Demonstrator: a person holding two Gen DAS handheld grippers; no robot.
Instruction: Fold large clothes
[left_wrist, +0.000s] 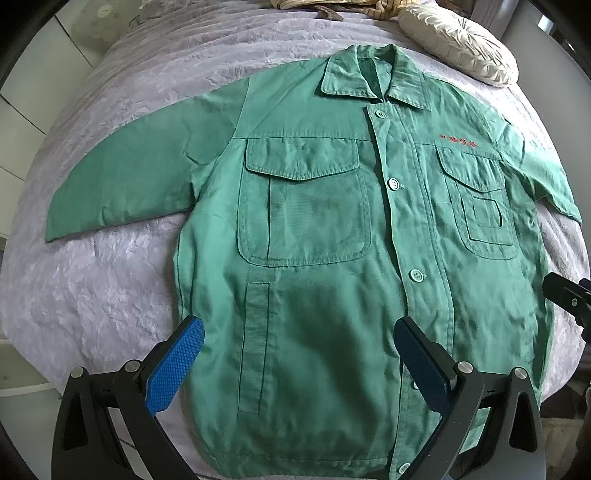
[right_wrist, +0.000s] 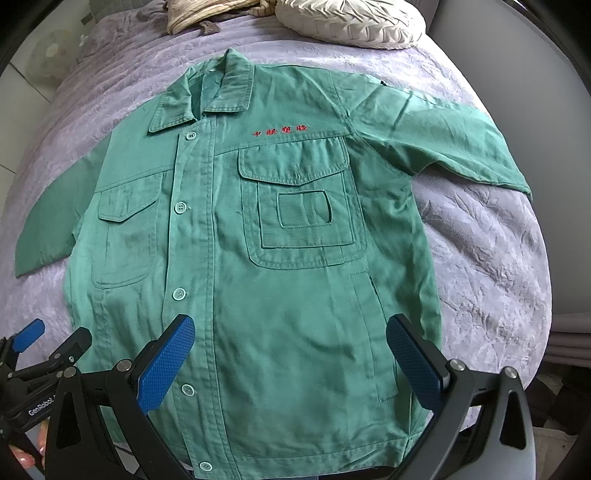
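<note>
A green work jacket (left_wrist: 325, 229) (right_wrist: 258, 258) lies flat and buttoned, front up, on a lilac bedspread, collar at the far end and both sleeves spread out to the sides. It has two chest pockets and red embroidery (right_wrist: 279, 130) over one. My left gripper (left_wrist: 299, 354) hovers open above the jacket's lower left half, blue pads wide apart and nothing between them. My right gripper (right_wrist: 291, 350) hovers open over the lower right half, also holding nothing. The left gripper (right_wrist: 51, 339) shows at the lower left of the right wrist view.
The lilac bedspread (left_wrist: 110, 295) (right_wrist: 491, 266) covers the bed. A cream pleated cushion (left_wrist: 458, 44) (right_wrist: 351, 18) lies beyond the collar, with a striped cloth (right_wrist: 207, 14) beside it. A hand (right_wrist: 26, 458) shows at the lower left edge. The bed's sides drop off left and right.
</note>
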